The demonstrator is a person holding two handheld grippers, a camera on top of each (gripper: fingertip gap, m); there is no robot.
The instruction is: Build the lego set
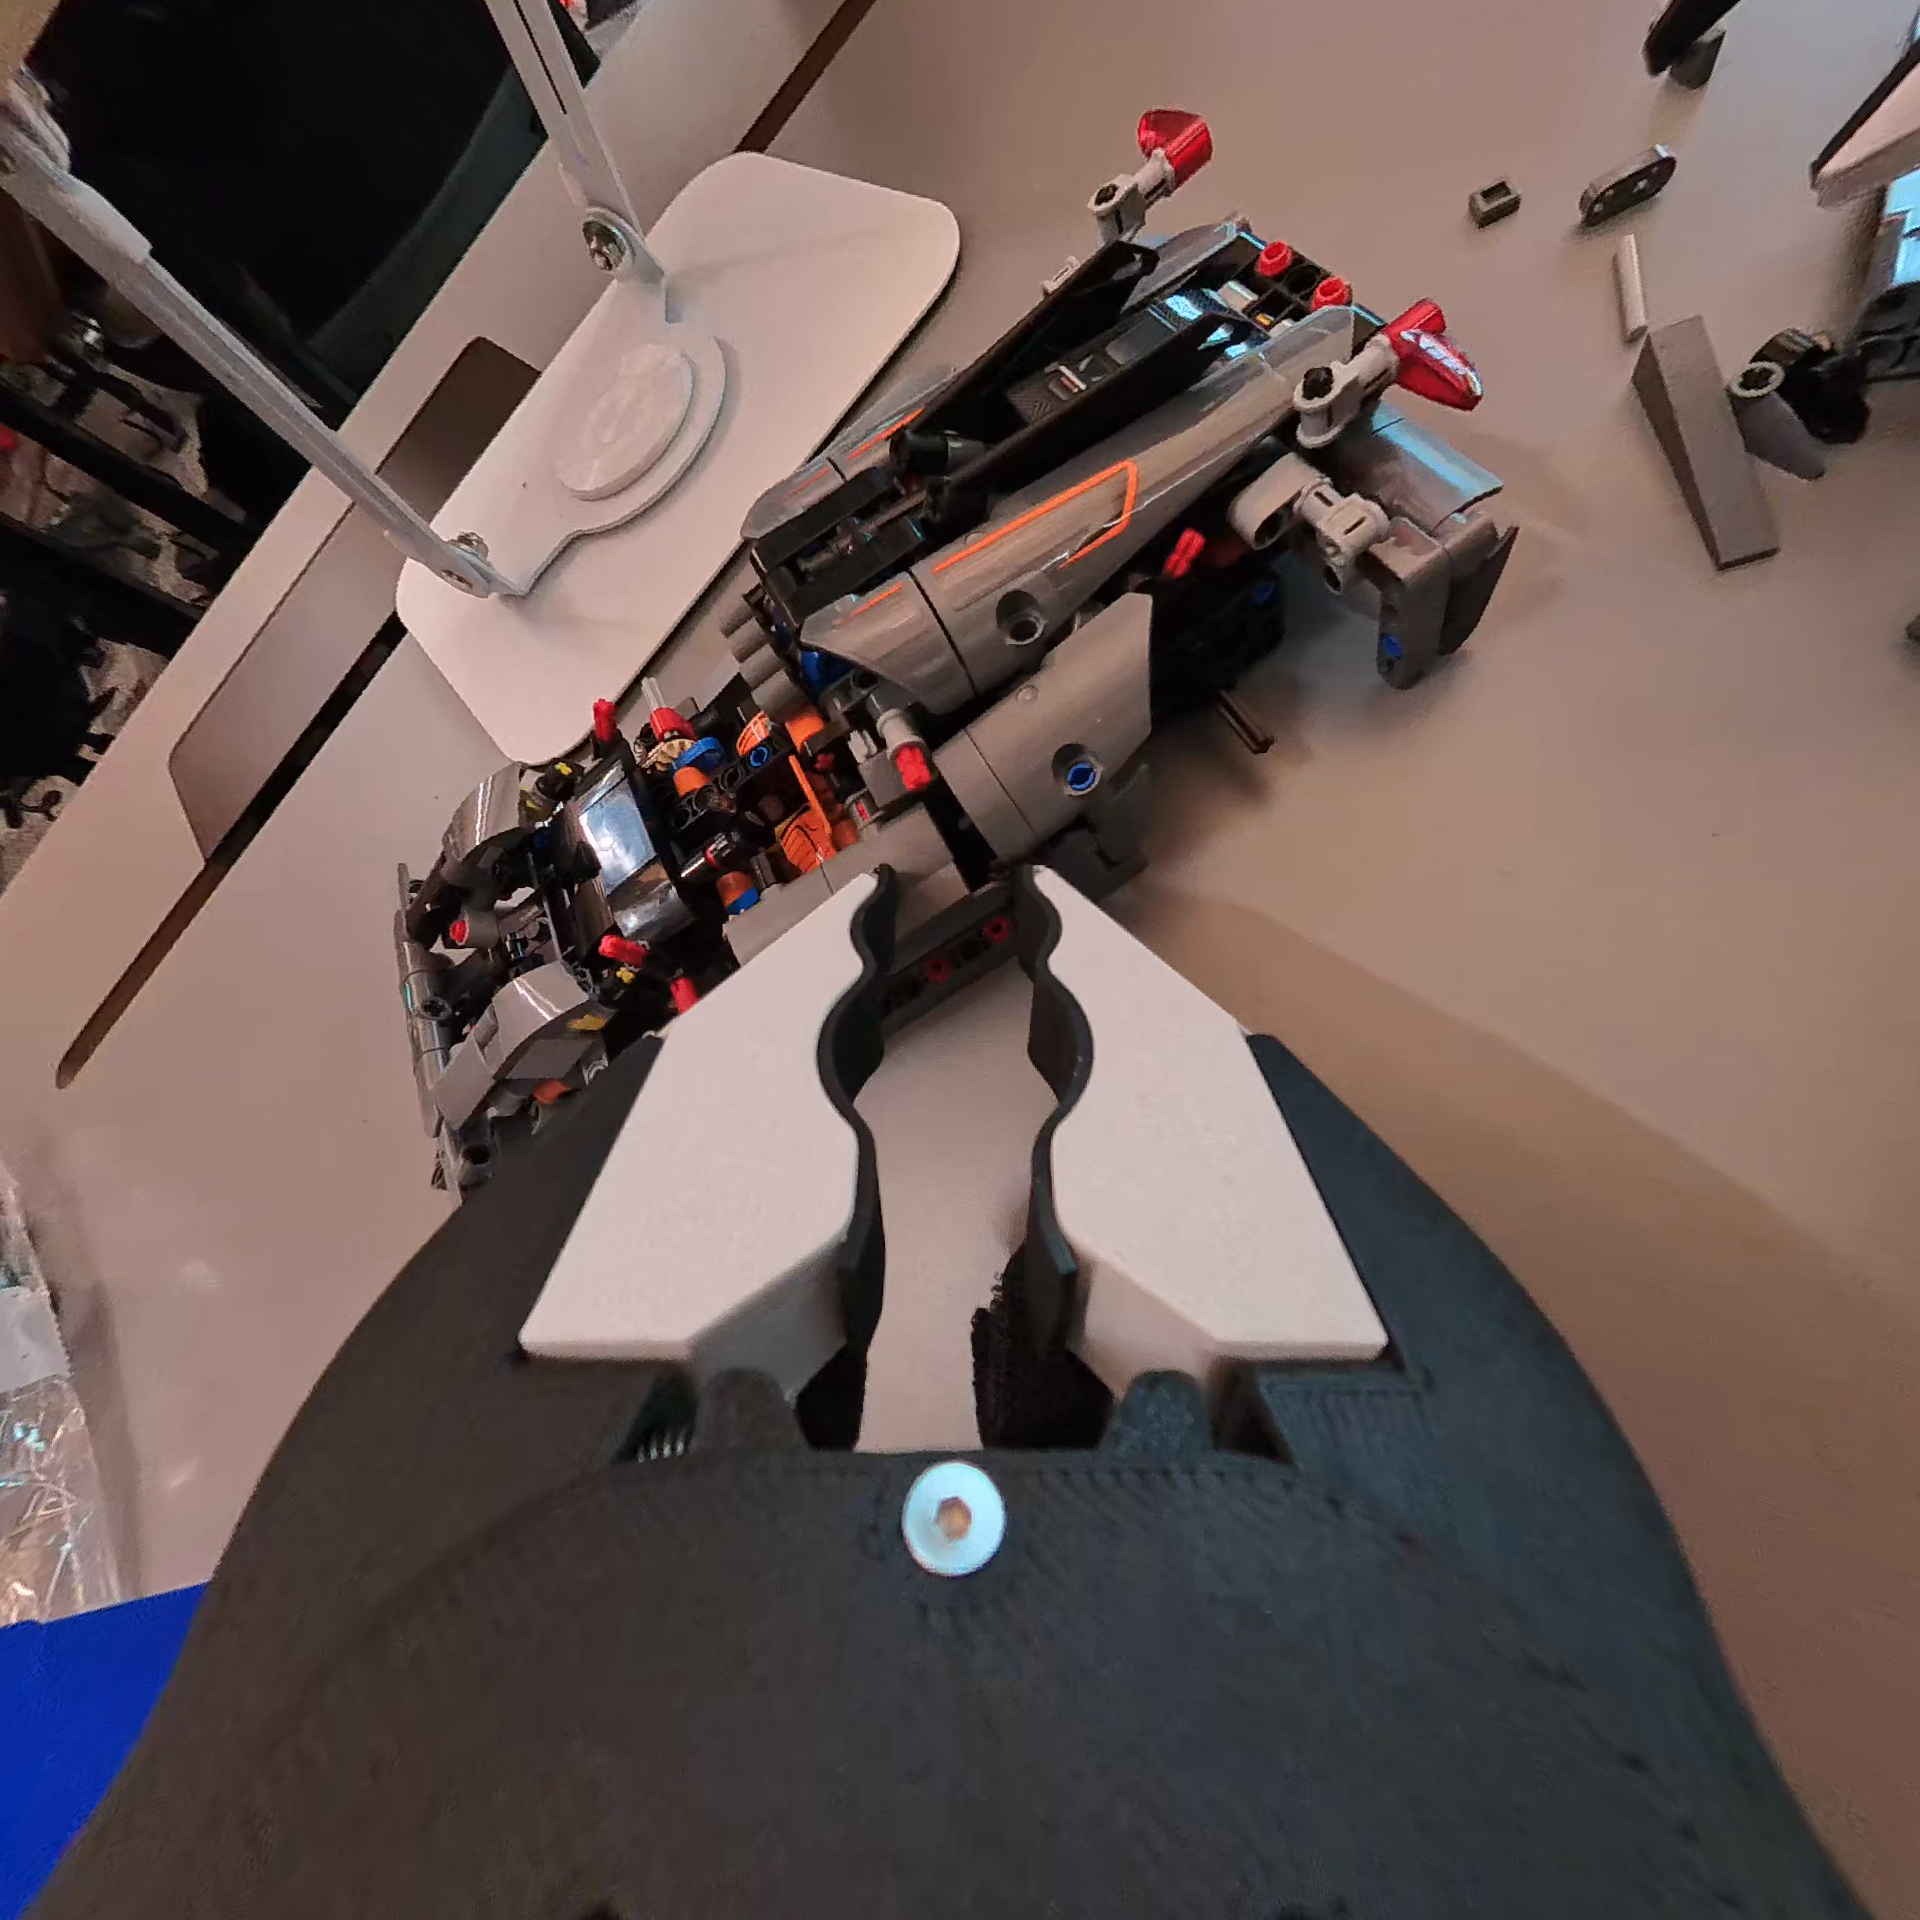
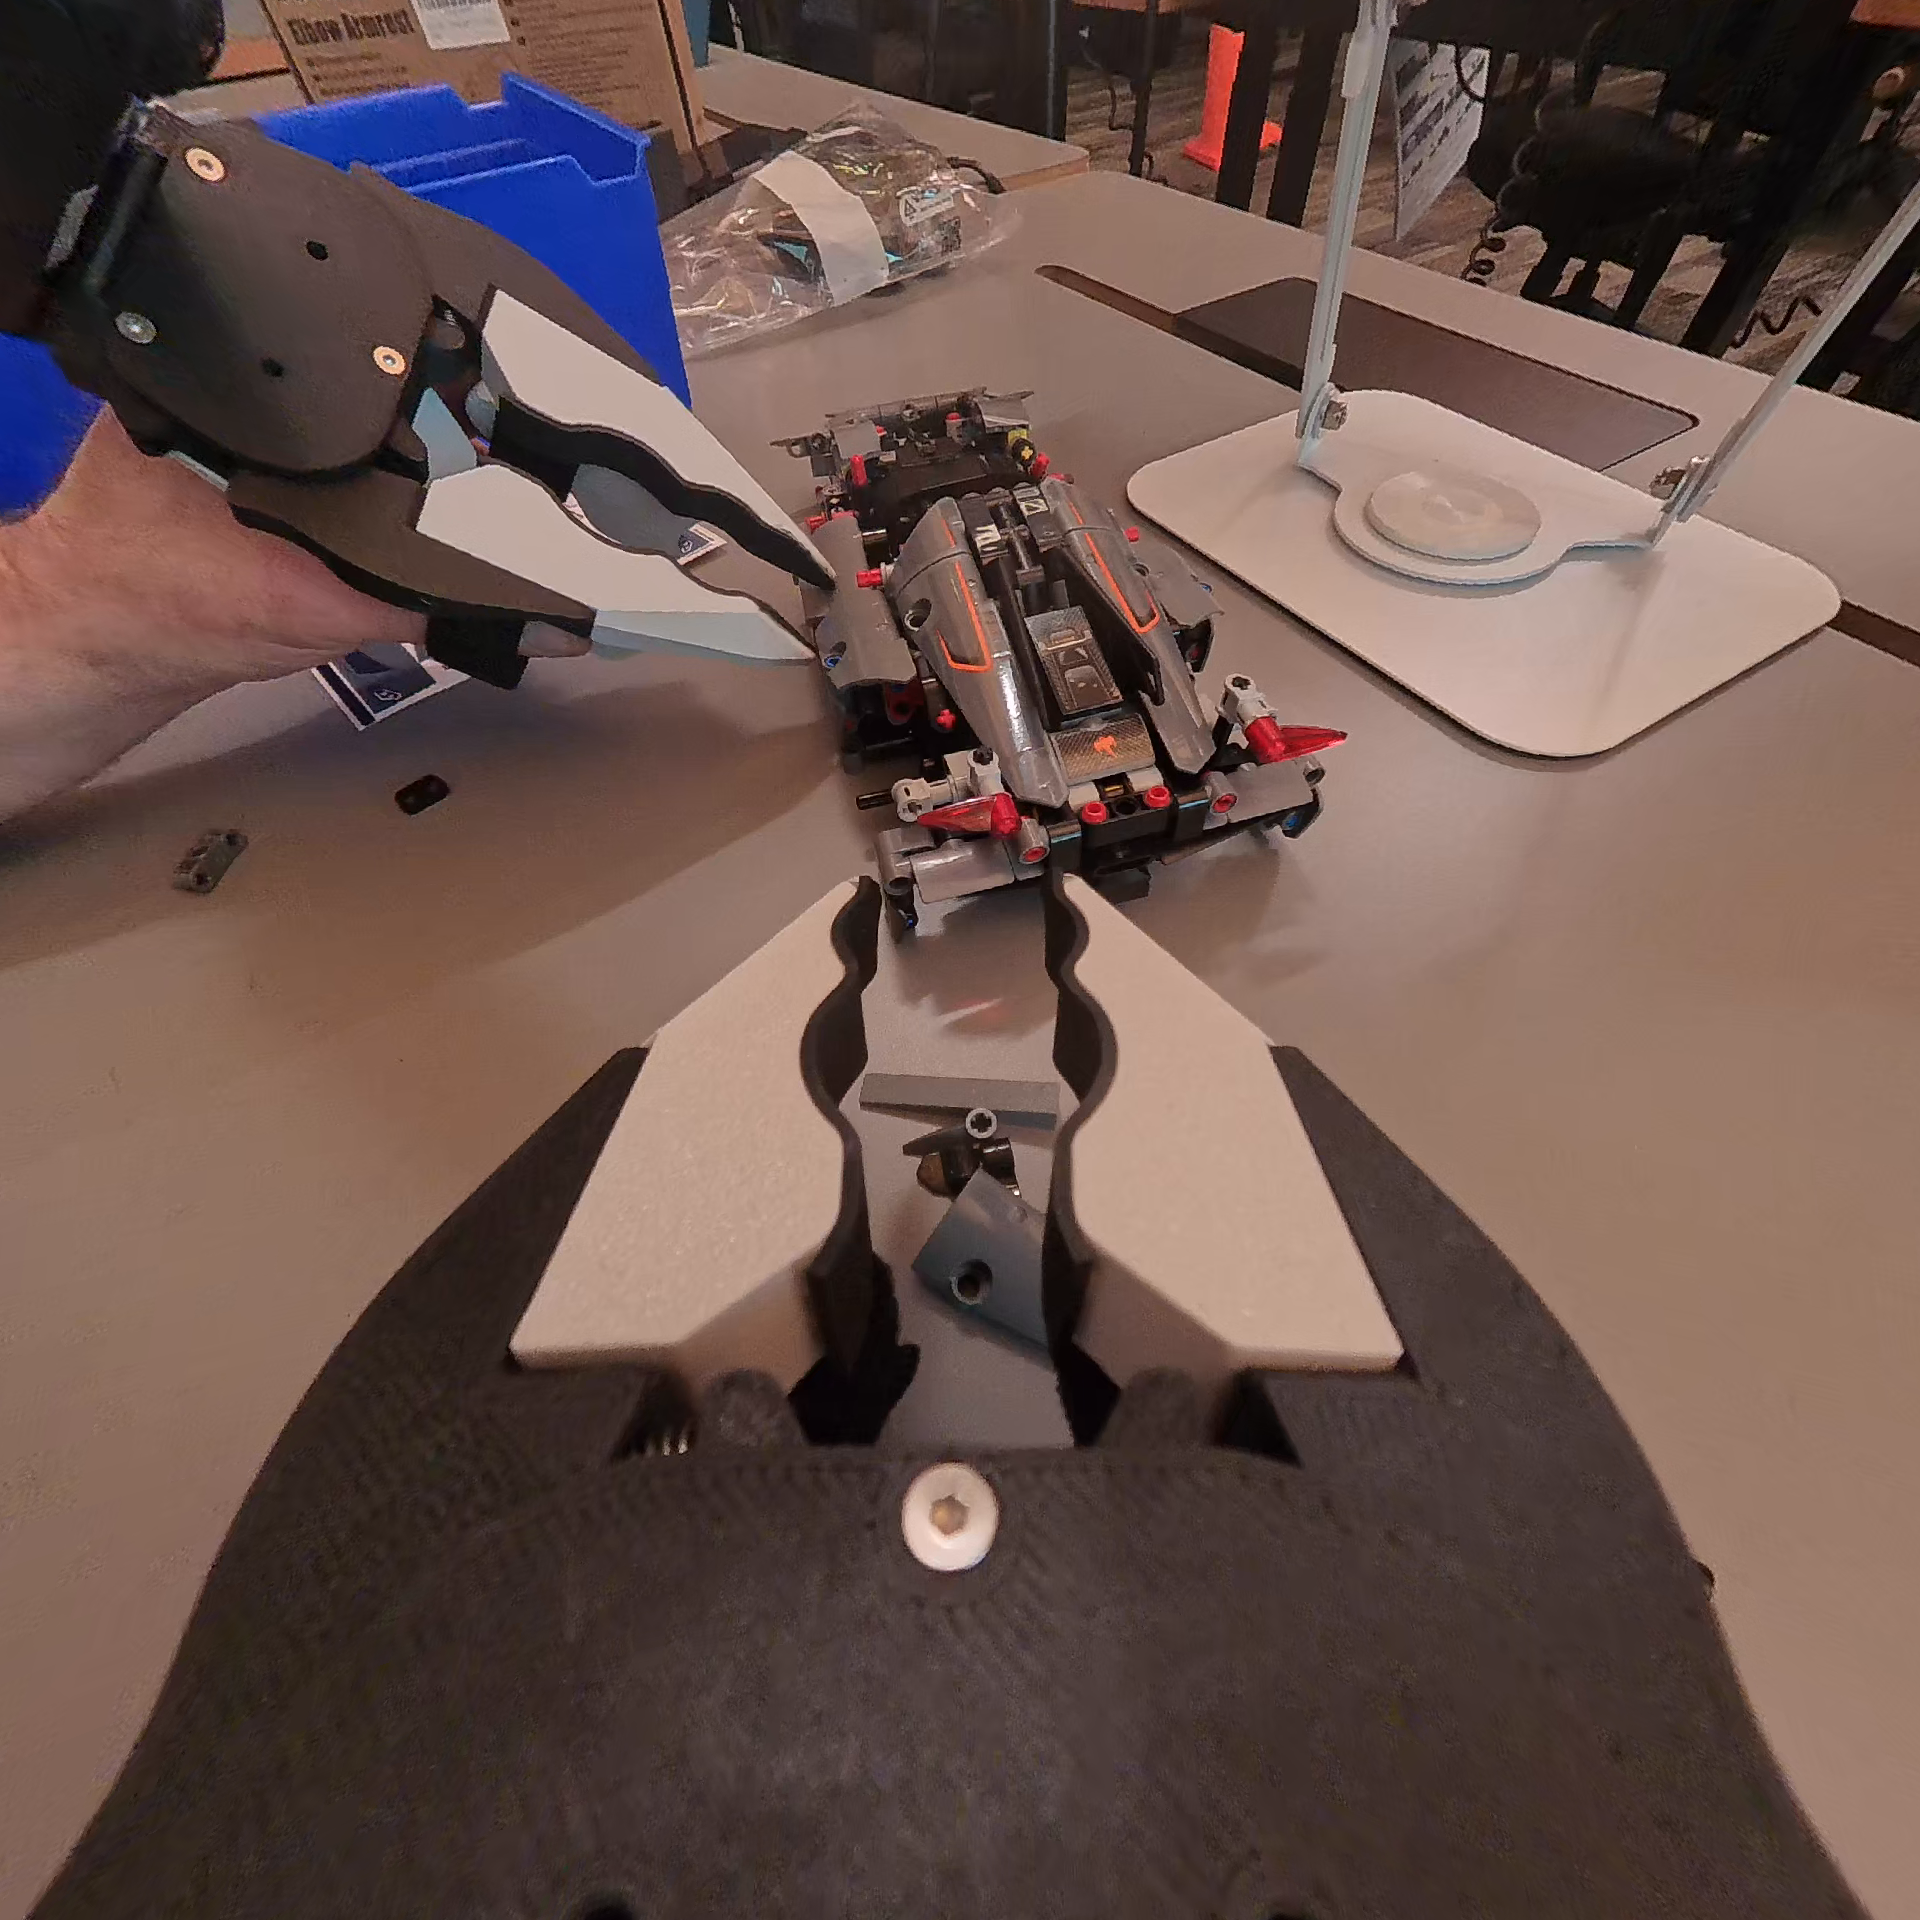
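The grey, black and orange lego car [image 2: 1039,665] stands on the grey table [image 2: 1507,1039], its rear with red tail lights toward my right gripper. My left gripper [image 1: 956,894] is open, its tips on either side of the car's side sill with red pins; I cannot tell whether they press it. It also shows in the right wrist view [image 2: 816,618], held by a hand at the car's grey side panel. My right gripper [image 2: 956,894] is open and empty, just behind the car's rear. A grey tile [image 2: 956,1101], a black piece [image 2: 966,1148] and a dark grey panel [image 2: 987,1268] lie below it.
A white stand base [image 2: 1486,582] sits right of the car. A blue bin [image 2: 520,177], a plastic bag [image 2: 831,218] and a cardboard box [image 2: 468,42] are at the back left. Small loose pieces [image 2: 421,795] lie left; a grey wedge [image 1: 1704,447] lies by the car's rear. My hands' fingertips stand some 15 centimetres from each other. To reach the black piece [image 2: 966,1148] in a straight line is about 6 centimetres for my right fingers, about 15 centimetres for my left. Seen from the left wrist view [image 1: 1806,379] as well.
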